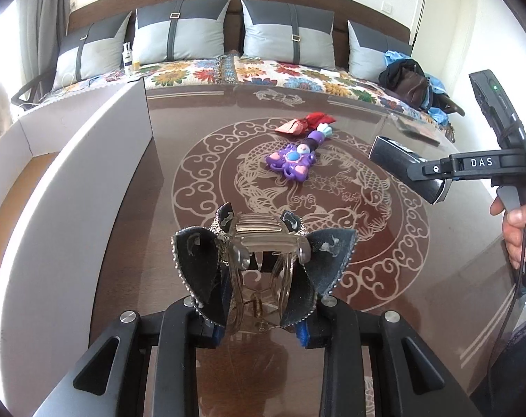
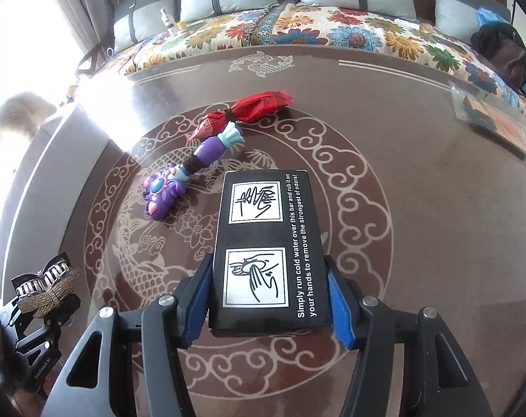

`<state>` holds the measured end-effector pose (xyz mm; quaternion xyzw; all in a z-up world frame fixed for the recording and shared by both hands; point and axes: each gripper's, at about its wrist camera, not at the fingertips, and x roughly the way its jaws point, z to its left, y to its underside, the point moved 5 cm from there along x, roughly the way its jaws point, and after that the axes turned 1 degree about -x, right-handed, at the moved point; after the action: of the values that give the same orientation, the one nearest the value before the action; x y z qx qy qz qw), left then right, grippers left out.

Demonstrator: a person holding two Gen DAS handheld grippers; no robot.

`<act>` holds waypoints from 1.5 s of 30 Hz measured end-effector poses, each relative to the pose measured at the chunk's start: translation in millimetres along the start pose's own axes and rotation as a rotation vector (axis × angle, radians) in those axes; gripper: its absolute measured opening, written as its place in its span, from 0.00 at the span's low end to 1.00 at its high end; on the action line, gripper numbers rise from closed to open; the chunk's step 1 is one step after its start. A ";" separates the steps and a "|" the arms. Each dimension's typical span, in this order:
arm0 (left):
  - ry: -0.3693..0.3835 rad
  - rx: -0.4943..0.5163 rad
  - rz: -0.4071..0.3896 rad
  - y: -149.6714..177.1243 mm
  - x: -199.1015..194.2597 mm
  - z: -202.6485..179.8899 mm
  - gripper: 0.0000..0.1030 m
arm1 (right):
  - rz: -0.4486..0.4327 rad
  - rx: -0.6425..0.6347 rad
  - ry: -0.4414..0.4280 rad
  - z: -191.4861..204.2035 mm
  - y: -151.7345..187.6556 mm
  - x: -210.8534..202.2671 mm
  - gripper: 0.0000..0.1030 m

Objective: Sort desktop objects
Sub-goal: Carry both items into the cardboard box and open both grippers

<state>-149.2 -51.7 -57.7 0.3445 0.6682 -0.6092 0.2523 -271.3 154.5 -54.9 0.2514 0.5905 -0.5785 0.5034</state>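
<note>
1. White cardboard box [image 1: 89,160]: stands open along the left edge of the glass table [image 1: 179,146], its near wall just beside the left gripper. Judged to be the sorting bin, set within short reach of either hand.

2. Left gripper [image 1: 259,326]: jaws drawn nearly closed, pads clamped on a bow hair claw clip [image 1: 259,257]. The grip is at the clip's spring end, so the rhinestone-edged bow and the clear teeth project forward, clear of the pads. The clip is held above the table surface, not resting on it.

3. Purple toy wand [image 1: 296,161]: lies at table centre on the koi pattern. A red wrapper packet [image 1: 304,123] touches its far end. Neither is gripped; both are judged to await sorting.

4. Right gripper [image 2: 268,307]: jaws about half open, blue pads pressed on the long sides of a black odor-remover bar box [image 2: 268,246]. The grip is at the near end, printed face up, so most of the box's length extends forward. It is carried clear of the table.

5. Clear plastic packet [image 2: 492,118]: lies at the far right table edge, well apart from the other items.
</note>
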 end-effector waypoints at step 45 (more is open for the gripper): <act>-0.182 -0.189 -0.216 8.1 -174.5 103.8 0.89 | -0.257 -0.295 0.105 134.8 89.8 -32.3 0.99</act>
<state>-40.6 -180.7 55.7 0.1887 0.7299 -0.5961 0.2762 -139.5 55.8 -41.2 0.1274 0.7215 -0.5314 0.4252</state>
